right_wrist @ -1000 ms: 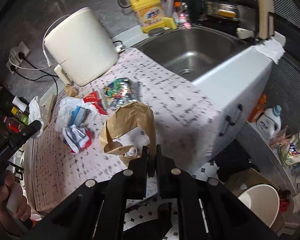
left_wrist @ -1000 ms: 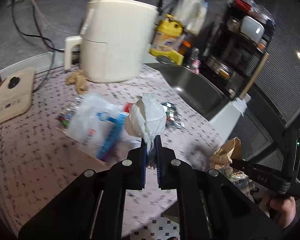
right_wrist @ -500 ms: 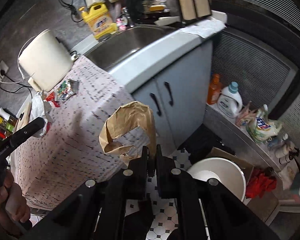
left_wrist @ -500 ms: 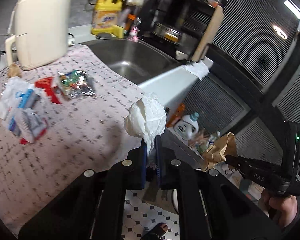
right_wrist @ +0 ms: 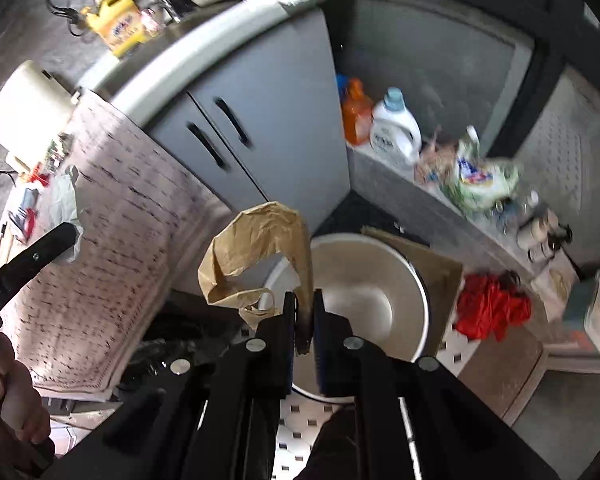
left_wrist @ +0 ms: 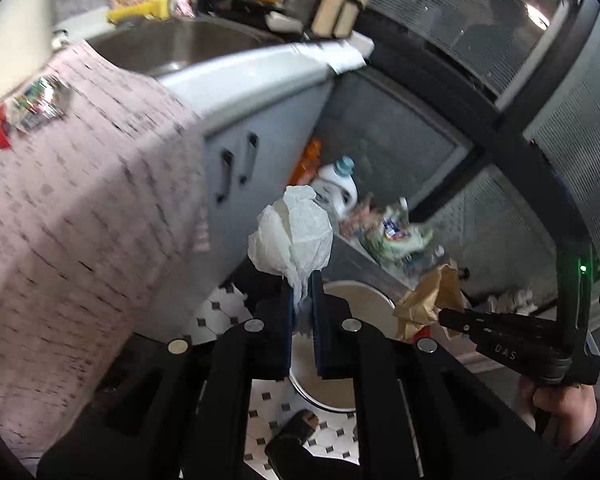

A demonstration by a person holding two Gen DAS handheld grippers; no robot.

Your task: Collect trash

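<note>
Only right wrist view shows red cloth (right_wrist: 492, 314) beside bin (right_wrist: 380, 280).

Left tool (left_wrist: 302, 280) pinches crumpled white tissue (left_wrist: 292, 236) above the round bin (left_wrist: 364, 300).

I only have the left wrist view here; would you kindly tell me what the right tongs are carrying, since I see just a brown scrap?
Observer: The right tongs are shut on a crumpled brown paper bag.
Operator: What lies beneath it?
Observer: A round white bin, open, on the tiled floor.
Operator: Anything beside that bin?
Observer: A red crumpled cloth to its right.
</note>
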